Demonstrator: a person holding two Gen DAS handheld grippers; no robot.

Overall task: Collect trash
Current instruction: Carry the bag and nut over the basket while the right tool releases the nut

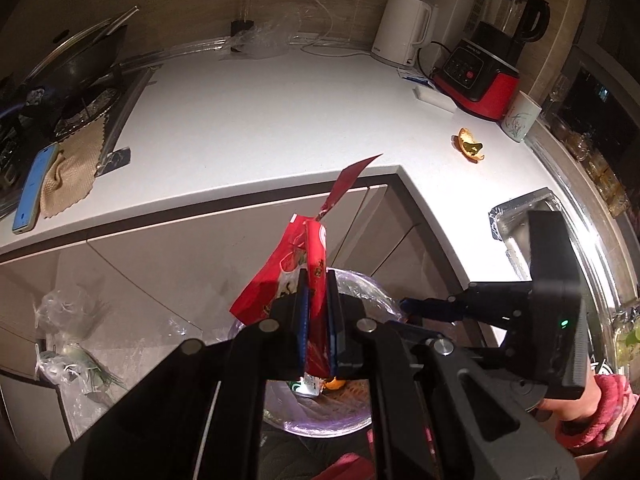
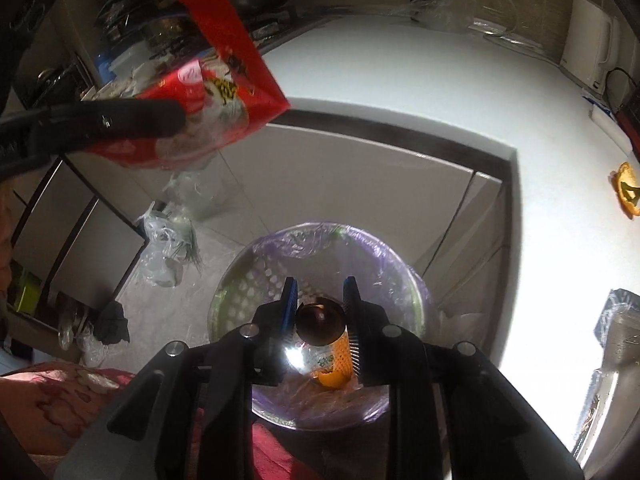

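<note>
My left gripper point(image 1: 316, 316) is shut on a red snack wrapper point(image 1: 294, 264) and holds it above the trash bin point(image 1: 372, 292). The wrapper also shows in the right wrist view point(image 2: 208, 100), up at the left. My right gripper point(image 2: 320, 304) is over the bin point(image 2: 256, 276), which has a purple liner. Its jaws stand apart around an orange drink can point(image 2: 324, 336); I cannot tell whether the pads touch the can or whether it is falling. An orange peel point(image 1: 470, 144) lies on the white counter point(image 1: 280, 120), also visible in the right wrist view point(image 2: 626, 192).
A white kettle point(image 1: 404, 28), a red blender point(image 1: 484, 56) and a cup point(image 1: 520, 116) stand at the back right. A stove with a pan point(image 1: 76, 64), a cloth and a blue phone point(image 1: 34, 188) are at the left. Plastic bags point(image 2: 168, 248) lie on the floor.
</note>
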